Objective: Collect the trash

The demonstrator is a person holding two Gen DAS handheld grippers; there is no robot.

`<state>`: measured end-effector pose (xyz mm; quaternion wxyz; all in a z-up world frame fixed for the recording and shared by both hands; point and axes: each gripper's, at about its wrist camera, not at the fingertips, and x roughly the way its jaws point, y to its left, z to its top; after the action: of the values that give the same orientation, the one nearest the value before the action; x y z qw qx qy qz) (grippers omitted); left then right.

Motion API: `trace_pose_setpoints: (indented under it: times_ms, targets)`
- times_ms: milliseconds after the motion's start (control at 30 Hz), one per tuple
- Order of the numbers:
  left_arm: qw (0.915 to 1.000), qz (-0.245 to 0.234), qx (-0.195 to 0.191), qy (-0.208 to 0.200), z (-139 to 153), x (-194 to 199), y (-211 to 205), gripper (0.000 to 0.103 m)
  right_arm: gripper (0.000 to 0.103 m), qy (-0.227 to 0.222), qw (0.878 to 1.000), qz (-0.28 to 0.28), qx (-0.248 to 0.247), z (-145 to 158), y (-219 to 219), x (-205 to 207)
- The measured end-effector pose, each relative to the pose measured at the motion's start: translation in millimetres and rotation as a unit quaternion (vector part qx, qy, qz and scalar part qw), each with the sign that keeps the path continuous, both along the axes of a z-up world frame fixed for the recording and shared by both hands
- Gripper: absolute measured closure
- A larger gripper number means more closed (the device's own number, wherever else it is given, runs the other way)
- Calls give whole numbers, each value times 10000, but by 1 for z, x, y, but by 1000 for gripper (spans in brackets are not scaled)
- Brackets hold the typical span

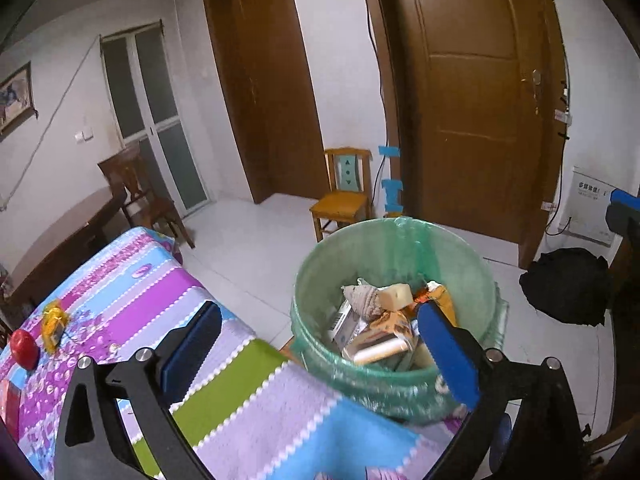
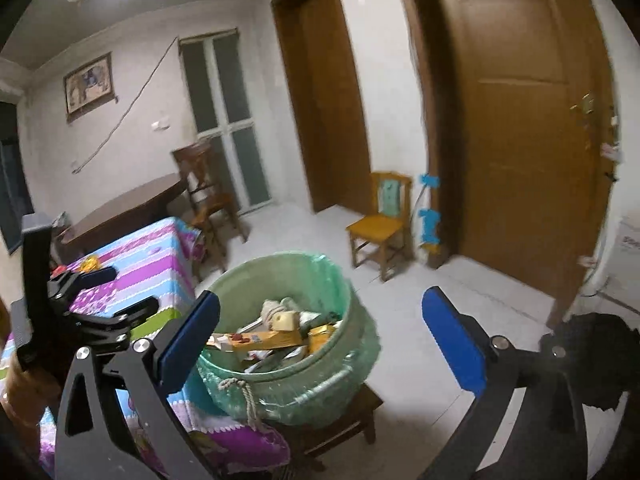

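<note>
A green bin lined with a green plastic bag stands beside the table on a low dark stool. It holds several pieces of trash: cartons, a yellow box, crumpled paper. My left gripper is open over the table's edge and the bin's near rim, nothing between its blue pads. My right gripper is open too, empty, straddling the bin from the near side. The left gripper also shows at the left of the right wrist view.
The table wears a striped purple, blue and green cloth; a red apple and a yellow item lie on it. A small yellow chair, brown doors, a dark table with chair and a black bag on the white floor.
</note>
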<state>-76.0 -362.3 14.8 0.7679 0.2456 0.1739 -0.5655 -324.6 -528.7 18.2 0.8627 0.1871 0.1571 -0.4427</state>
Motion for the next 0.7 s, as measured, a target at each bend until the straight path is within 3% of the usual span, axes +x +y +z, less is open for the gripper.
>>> trace_pose_setpoints:
  times_ms: [167, 300, 400, 567, 700]
  targets:
    - [9997, -52, -174, 188, 7, -10, 42, 5, 5, -280, 9968, -144, -731, 5, 44, -16]
    - [9993, -136, -284, 209, 9, -19, 68, 5, 5, -207, 9949, -296, -943, 4, 67, -18]
    - [9987, -244, -404, 198, 9, -27, 87, 5, 5, -38, 9916, -479, -1201, 3, 87, -16]
    - [9969, -445, -548, 342, 7, -36, 107, 5, 5, 606, 9801, -897, -1661, -4, 110, -9]
    - [9959, -535, -624, 386, 6, -43, 114, 5, 5, 606, 9822, -890, -1541, -13, 109, -10]
